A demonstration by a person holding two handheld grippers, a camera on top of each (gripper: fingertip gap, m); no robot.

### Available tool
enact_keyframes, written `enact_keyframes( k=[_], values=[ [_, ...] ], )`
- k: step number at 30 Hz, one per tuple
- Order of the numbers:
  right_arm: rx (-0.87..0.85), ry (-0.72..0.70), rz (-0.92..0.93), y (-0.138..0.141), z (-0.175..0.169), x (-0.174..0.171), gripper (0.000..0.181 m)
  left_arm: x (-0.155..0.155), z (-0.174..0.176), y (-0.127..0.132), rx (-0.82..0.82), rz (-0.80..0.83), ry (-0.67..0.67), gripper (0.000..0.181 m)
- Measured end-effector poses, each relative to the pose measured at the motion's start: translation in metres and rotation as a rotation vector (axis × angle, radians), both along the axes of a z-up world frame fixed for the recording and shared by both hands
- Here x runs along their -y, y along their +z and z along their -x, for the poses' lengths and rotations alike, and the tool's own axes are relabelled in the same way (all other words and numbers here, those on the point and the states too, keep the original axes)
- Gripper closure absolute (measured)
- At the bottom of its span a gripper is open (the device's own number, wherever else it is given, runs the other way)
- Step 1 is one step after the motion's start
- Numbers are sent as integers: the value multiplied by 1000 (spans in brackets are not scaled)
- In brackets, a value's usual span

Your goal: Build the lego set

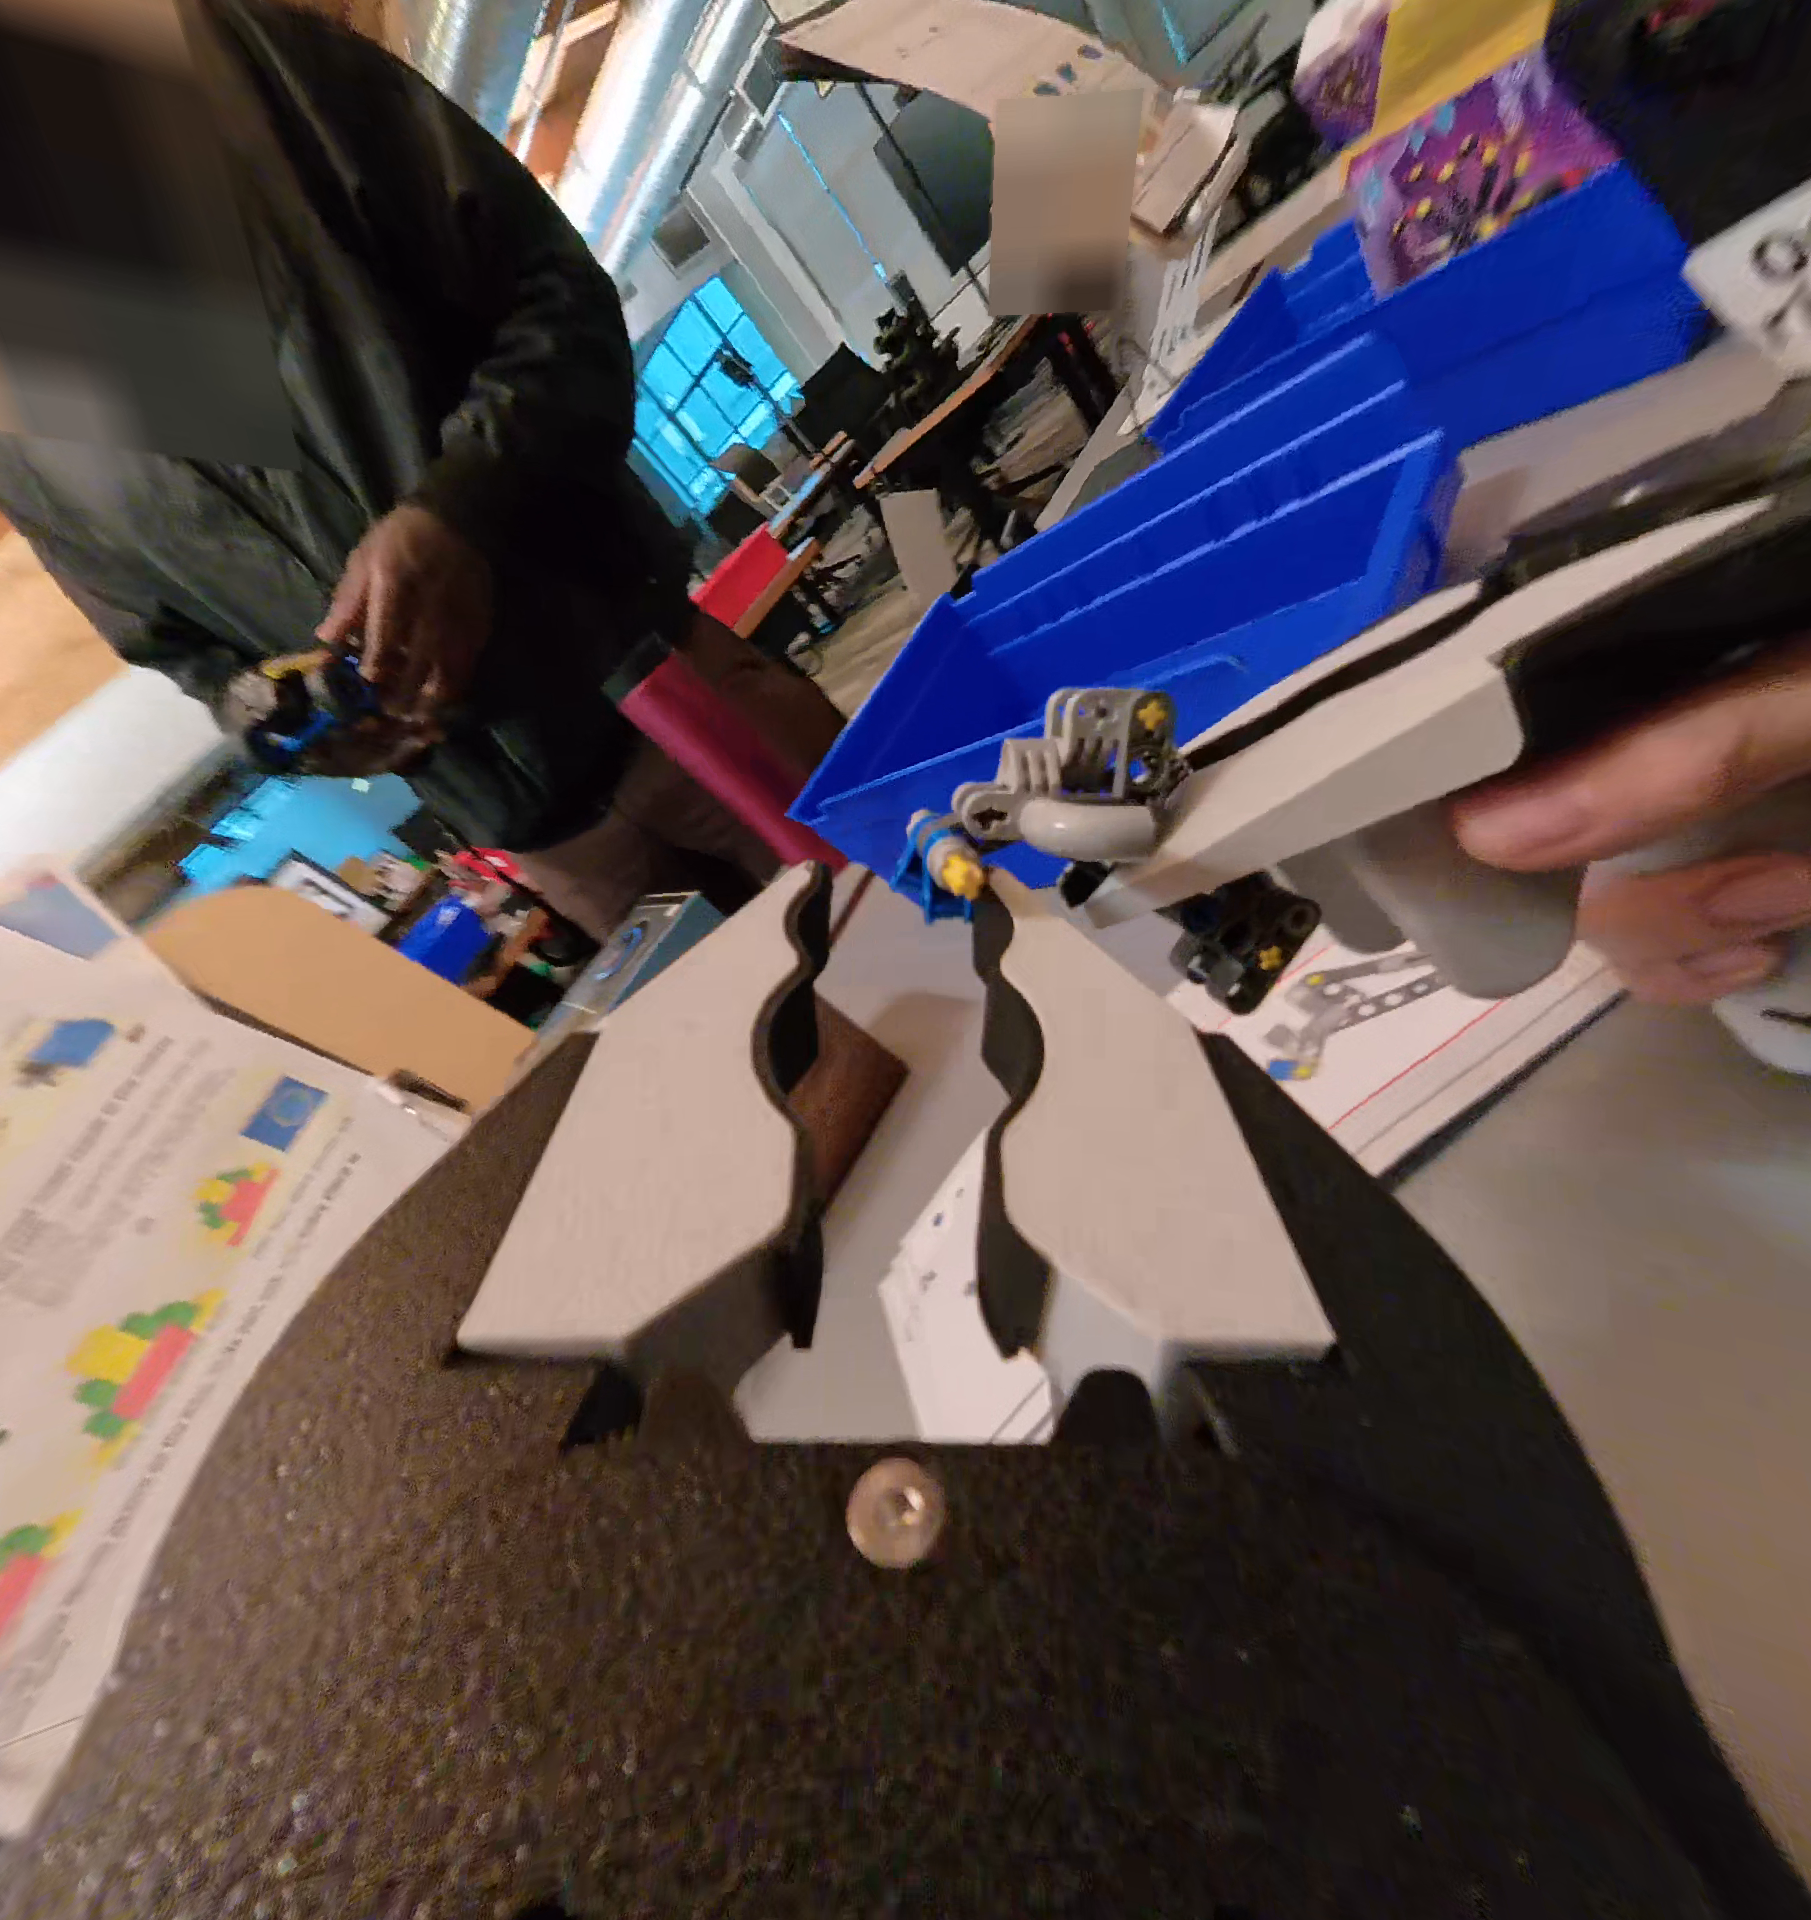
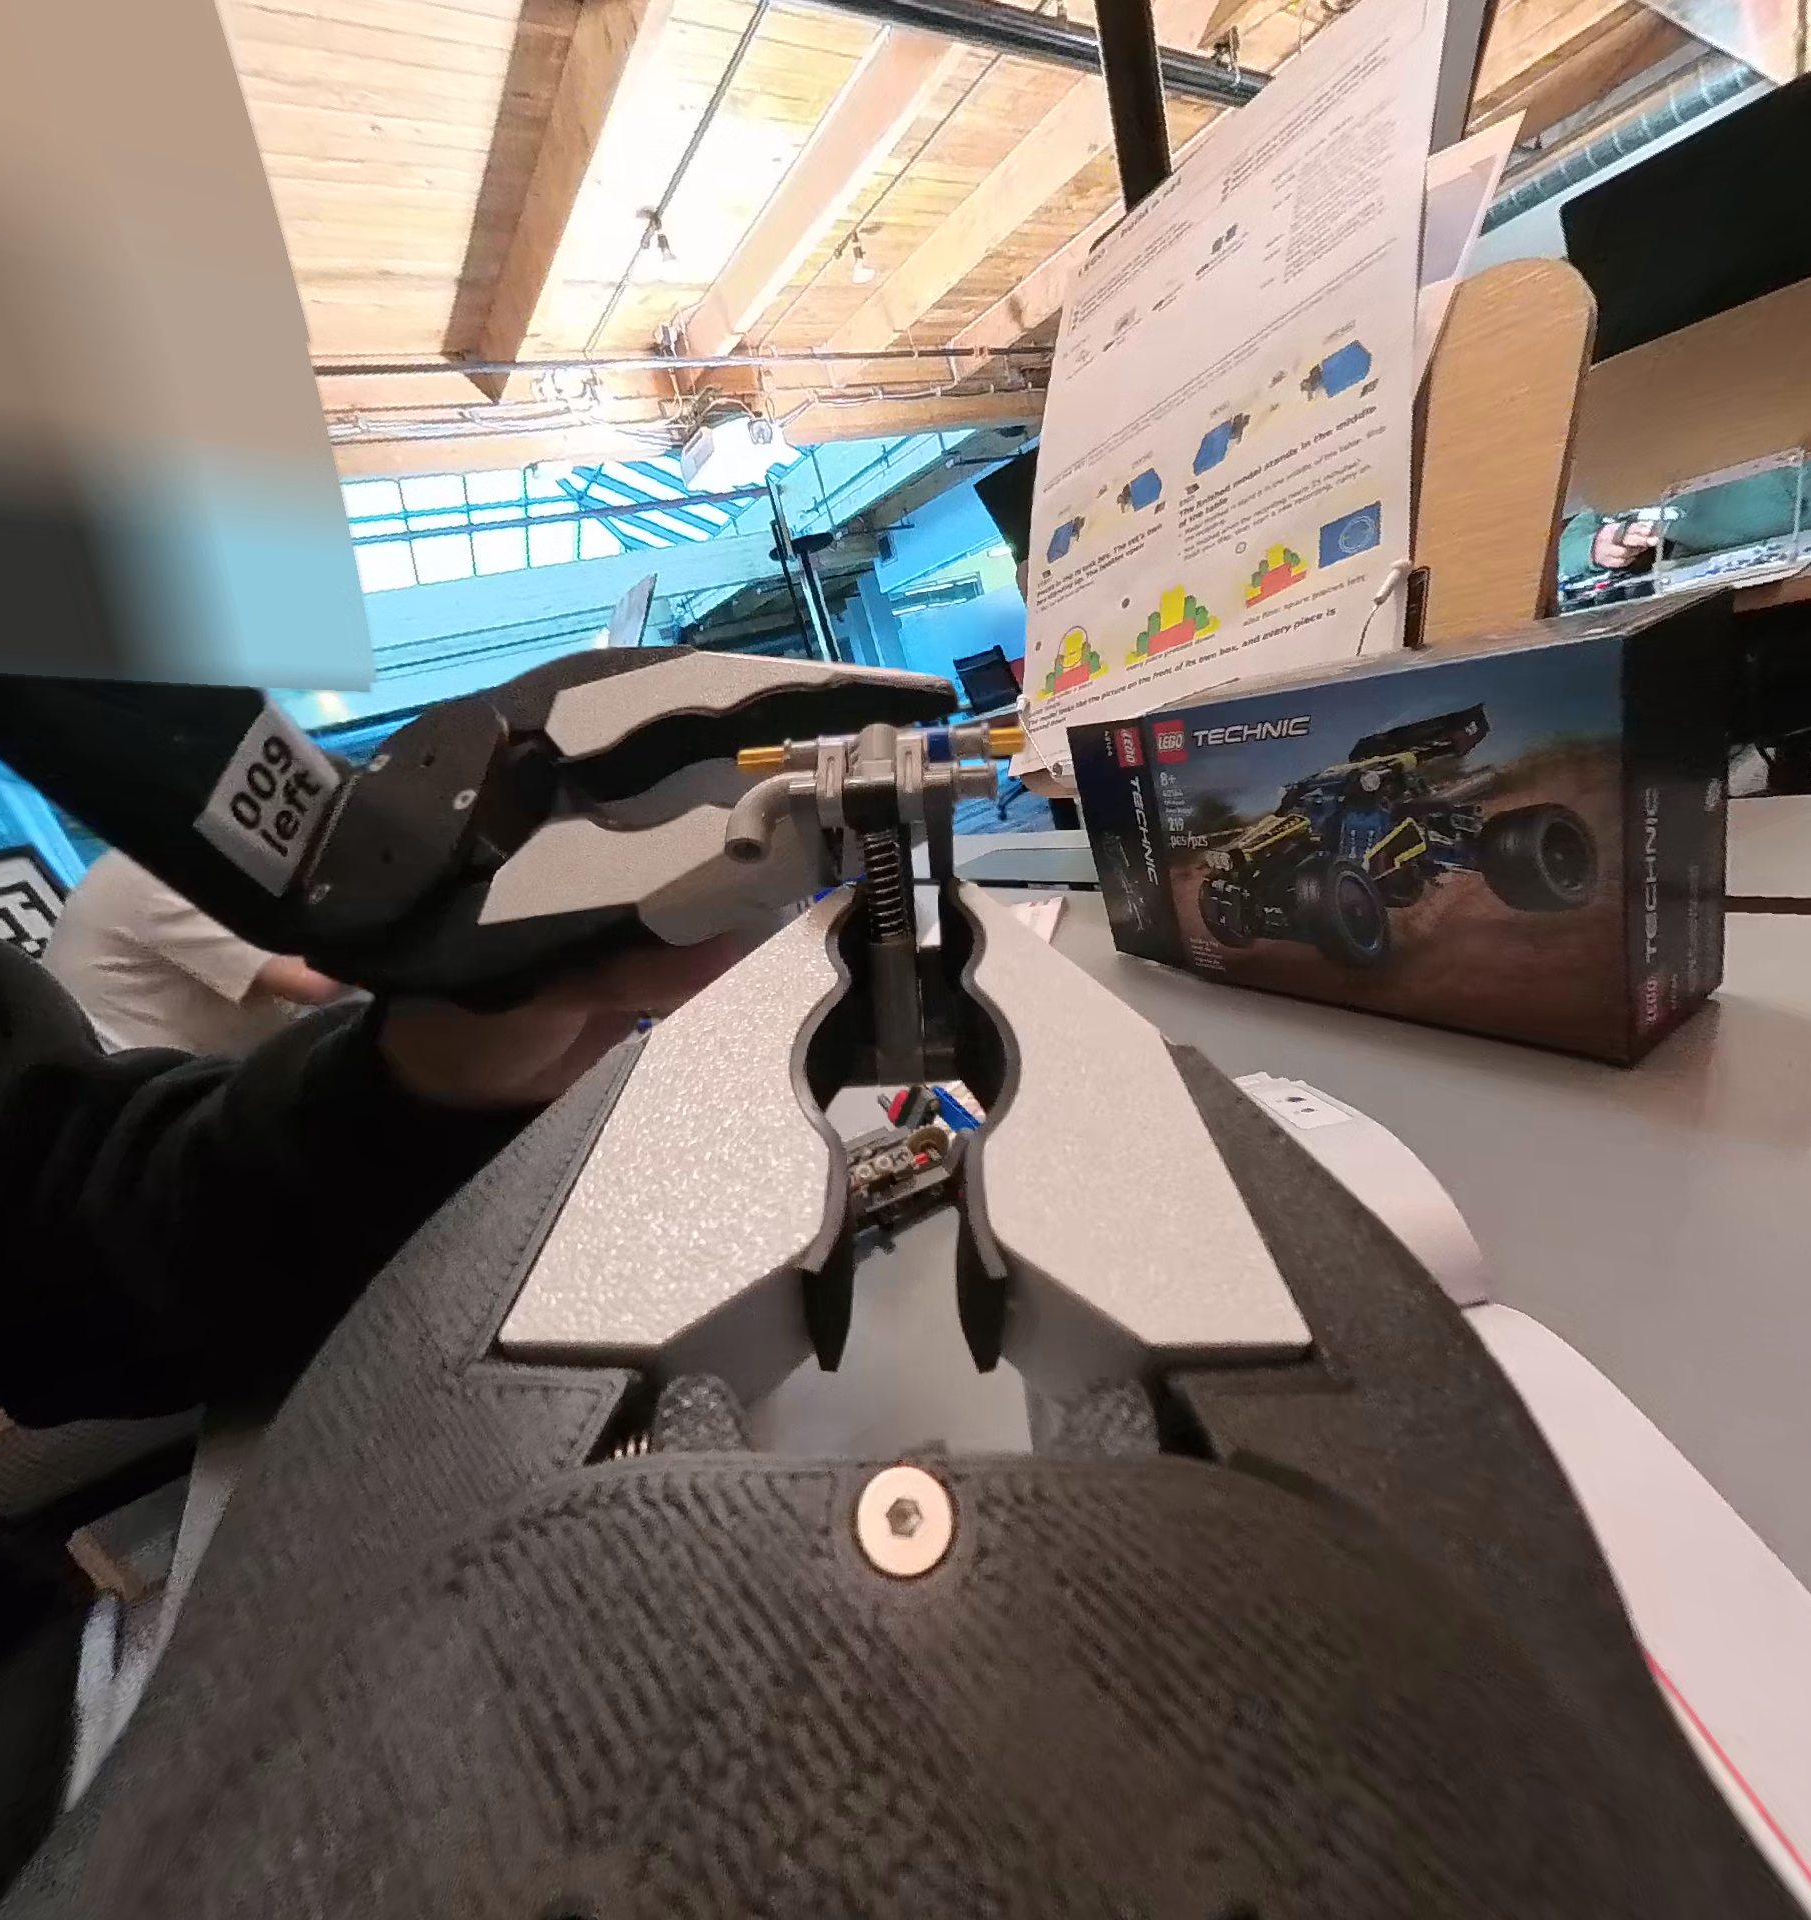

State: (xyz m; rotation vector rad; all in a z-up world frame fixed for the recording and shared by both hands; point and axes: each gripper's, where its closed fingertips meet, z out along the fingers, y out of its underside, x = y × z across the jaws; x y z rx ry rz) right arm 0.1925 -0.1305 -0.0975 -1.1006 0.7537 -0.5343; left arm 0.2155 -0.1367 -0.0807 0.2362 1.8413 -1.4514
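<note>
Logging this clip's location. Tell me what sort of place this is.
Probably an open workshop or lab. Exposed wooden ceiling beams, blue parts bins on a grey table, and rows of other desks behind suggest it.

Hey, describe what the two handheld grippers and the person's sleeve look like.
Both grippers have pale grey, wedge-shaped fingers with wavy black inner pads, mounted on textured black bodies with a silver hex screw. The left gripper carries a white tag on its black body. The right gripper has a grey handle. A black sleeve covers the left arm.
</note>
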Motion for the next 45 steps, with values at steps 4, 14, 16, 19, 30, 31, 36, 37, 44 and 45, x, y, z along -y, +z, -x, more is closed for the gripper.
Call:
enact_keyframes(
  k=[4, 14, 16, 19, 30, 31, 36, 37, 44, 45],
  values=[
    [18, -28, 42, -1, 0, -1, 171, -2, -1, 2, 139, -20, 54, 162],
    [78, -49, 195, -5, 4, -2, 171, -5, -9, 3, 247, -30, 98, 152],
    [79, -66, 225, -6, 3, -2, 171, -5, -9, 3, 238, -26, 92, 152],
    [81, -76, 238, -5, 2, -2, 171, -6, -10, 5, 235, -20, 100, 152],
    [43, -132, 360, -8, 0, 7, 171, -7, -12, 6, 313, -22, 125, 151],
    [32, -127, 353, -8, 0, 7, 171, -7, -12, 6, 317, -19, 123, 151],
    [-52, -90, 353, -14, -1, 7, 171, -5, -14, -2, 308, -31, 118, 150],
    [-66, -89, 361, -16, -1, 7, 171, -4, -15, -4, 304, -33, 123, 150],
    [-152, -91, 375, -24, -3, 13, 171, -4, -19, -10, 277, -45, 127, 148],
    [-160, -88, 376, -26, -3, 12, 171, -3, -20, -12, 270, -49, 126, 148]
  ],
)
